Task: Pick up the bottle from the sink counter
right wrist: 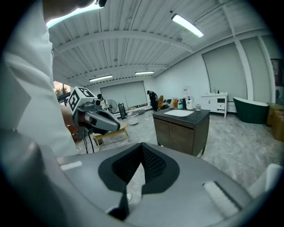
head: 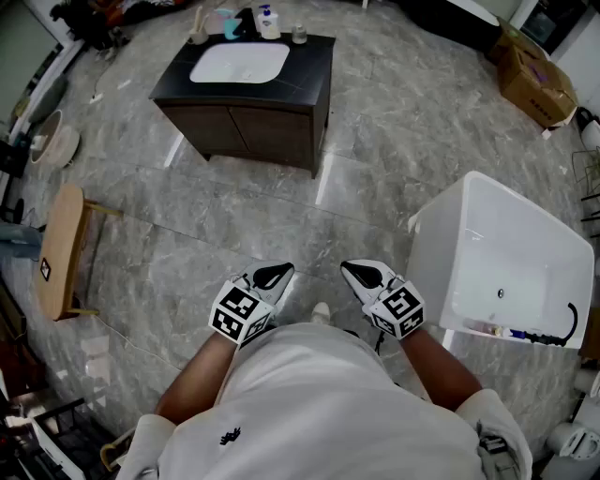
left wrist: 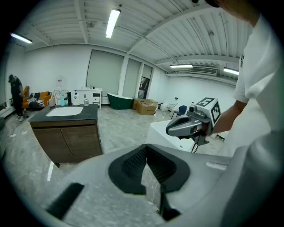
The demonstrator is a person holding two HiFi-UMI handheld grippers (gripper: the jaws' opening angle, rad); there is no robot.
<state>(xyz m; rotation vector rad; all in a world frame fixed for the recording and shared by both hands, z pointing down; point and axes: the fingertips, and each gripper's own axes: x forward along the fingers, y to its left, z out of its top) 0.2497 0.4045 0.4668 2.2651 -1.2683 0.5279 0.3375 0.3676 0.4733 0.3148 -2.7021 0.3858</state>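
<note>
Bottle [head: 268, 22] step: approach, nothing gripped yet.
Left tongs [head: 274, 275]: closed, empty, well short of the table [head: 317, 66].
Right tongs [head: 361, 274]: closed, empty, equally far.
Bottle place: upright at the table's back edge.
Next: walk to the table, open one pair.

Open floor [head: 281, 220] toward sink counter [head: 314, 61]; bathtub [head: 497, 225] right.

no legible text, brand or number. the cubes on the left gripper [head: 274, 275] and right gripper [head: 364, 274] bear only square black-and-white marker patterns; the bottle [head: 268, 21] label and the shirt [head: 309, 394] emblem are too small to read.
</note>
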